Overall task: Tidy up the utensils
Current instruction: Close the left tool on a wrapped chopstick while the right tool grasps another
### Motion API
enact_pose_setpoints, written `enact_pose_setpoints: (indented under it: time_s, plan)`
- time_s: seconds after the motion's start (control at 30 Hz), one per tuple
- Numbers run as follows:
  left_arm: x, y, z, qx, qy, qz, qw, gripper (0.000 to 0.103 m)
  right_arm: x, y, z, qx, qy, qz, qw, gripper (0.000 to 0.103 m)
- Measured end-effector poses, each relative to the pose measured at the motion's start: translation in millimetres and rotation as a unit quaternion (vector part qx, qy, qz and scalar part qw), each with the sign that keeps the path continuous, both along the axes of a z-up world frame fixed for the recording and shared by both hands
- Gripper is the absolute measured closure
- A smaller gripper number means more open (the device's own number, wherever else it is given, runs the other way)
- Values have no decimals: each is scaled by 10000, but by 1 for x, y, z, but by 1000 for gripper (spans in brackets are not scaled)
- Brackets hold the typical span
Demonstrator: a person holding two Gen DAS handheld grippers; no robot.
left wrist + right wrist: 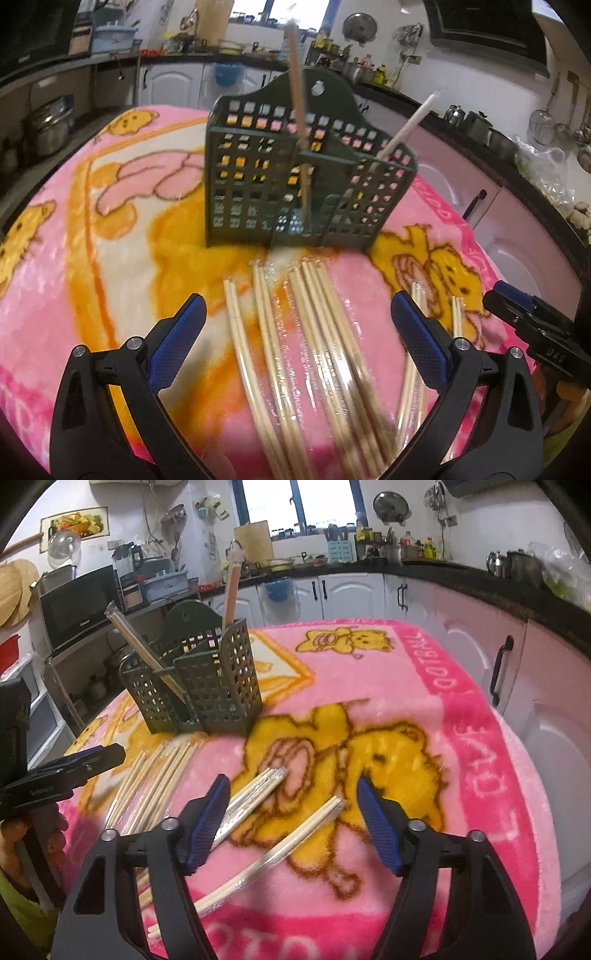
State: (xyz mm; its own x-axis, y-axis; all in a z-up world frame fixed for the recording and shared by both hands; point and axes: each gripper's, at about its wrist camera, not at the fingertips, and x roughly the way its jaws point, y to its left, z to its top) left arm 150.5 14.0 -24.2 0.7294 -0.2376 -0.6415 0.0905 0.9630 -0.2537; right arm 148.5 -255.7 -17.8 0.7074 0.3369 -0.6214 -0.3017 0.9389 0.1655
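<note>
Left gripper (295, 325) tilts down with jaws wide apart over the big fan of wrapped chopsticks (314, 350) mid-blanket (92, 258), nothing pinched. Behind, the green holder (295, 177) stands upright toward the far edge, two pairs already in it, likely the destination. Right gripper (291, 823), angled down too, straddles one loose pair (295, 838) with jaws apart, no contact, seemingly lining up a grab.

Fuzzy blanket (461, 738), perforated plastic caddy (258, 177)
</note>
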Motion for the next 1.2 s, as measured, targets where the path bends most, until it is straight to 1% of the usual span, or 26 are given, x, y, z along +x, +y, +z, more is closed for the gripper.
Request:
enact_pose_setpoints:
  time_s: [0.07,0.1,0.17,0.23,0.3,0.33,0.47,0.57,0.63,0.7,0.77,0.8,0.83,0.93,1.0,1.03,1.07,1.1,1.13,1.17,1.2]
  plan:
    - [3,4,-5,-28,93,27,9999,23,7,4,-5,-29,118,82,9999,55]
    - [4,5,-7,-67,139,31,9999,25,9,5,-7,-18,168,112,9998,57]
    - [8,10,-13,-197,284,49,9994,40,17,7,-11,47,285,192,9994,63]
    - [11,12,-16,-235,358,50,9991,46,28,10,-14,79,418,233,9988,67]
    - [14,14,-19,-296,426,41,9986,53,38,11,-16,123,556,300,9979,68]
    - [16,16,-21,-345,472,20,9983,59,43,13,-17,135,635,332,9973,68]
    - [21,22,-23,-434,572,69,9974,63,61,15,-22,150,857,407,9954,68]
    - [25,28,-25,-504,641,104,9966,63,78,17,-27,88,1109,503,9925,68]
    - [28,33,-28,-584,714,169,9956,63,85,21,-30,20,1189,588,9912,68]
    - [31,37,-30,-626,765,214,9949,64,92,26,-33,1,1271,643,9898,73]
    - [34,40,-31,-633,815,257,9943,64,96,31,-33,-55,1289,707,9891,90]
    - [37,41,-31,-614,832,278,9943,64,97,32,-32,-71,1242,700,9898,93]
    - [39,42,-31,-588,850,293,9942,64,97,32,-31,-98,1187,704,9904,101]
    - [46,41,-32,-539,877,294,9943,64,97,29,-30,-82,1136,692,9911,101]
    - [50,39,-33,-450,867,276,9948,74,97,24,-31,-56,1119,675,9914,102]
    - [52,38,-34,-371,847,282,9953,82,97,22,-32,-20,1126,658,9915,102]
    - [54,38,-35,-368,838,286,9954,85,98,18,-32,47,1137,622,9916,102]
    - [54,39,-36,-404,834,281,9953,86,98,13,-32,126,1146,569,9917,102]
    - [55,41,-36,-435,829,284,9952,89,98,10,-32,175,1153,531,9918,102]
    - [55,42,-36,-445,819,292,9952,95,99,4,-32,248,1168,455,9918,102]
    - [55,44,-36,-437,831,328,9950,97,100,0,-32,294,1184,395,9917,102]
